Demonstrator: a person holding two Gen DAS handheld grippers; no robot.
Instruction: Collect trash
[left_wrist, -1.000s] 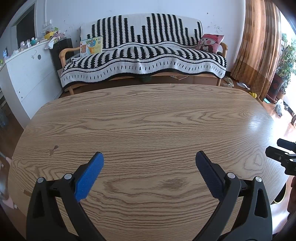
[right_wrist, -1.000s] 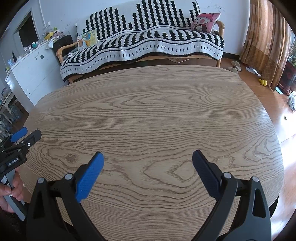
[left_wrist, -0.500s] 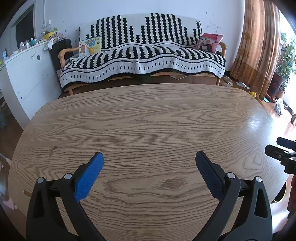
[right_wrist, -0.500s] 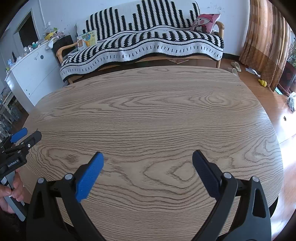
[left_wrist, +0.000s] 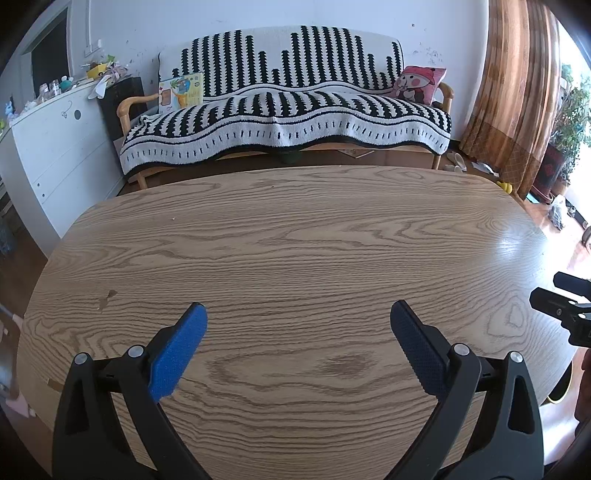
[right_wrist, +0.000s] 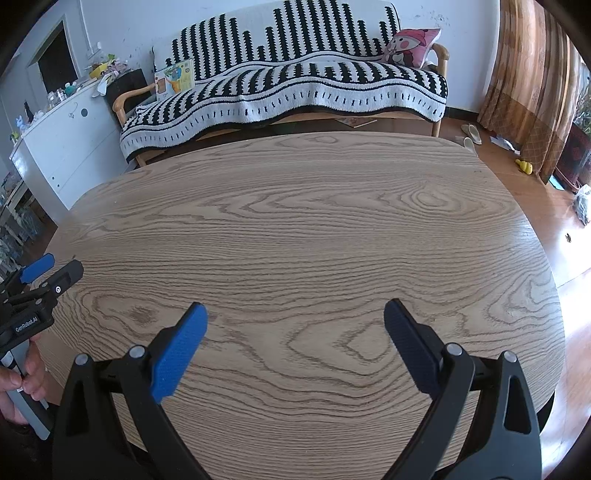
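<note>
Oval wooden table (left_wrist: 295, 240) filled frame centre; left gripper (left_wrist: 298, 314) and right gripper (right_wrist: 295, 312) hovered above, both spread wide, holding nothing.

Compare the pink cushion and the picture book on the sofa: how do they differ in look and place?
The pink cushion sits at the sofa's right end; the picture book stands at its left end. The cushion is soft, pink, with a cartoon face; the book is flat, mainly yellow and orange. Both lean upright against the striped backrest.
</note>
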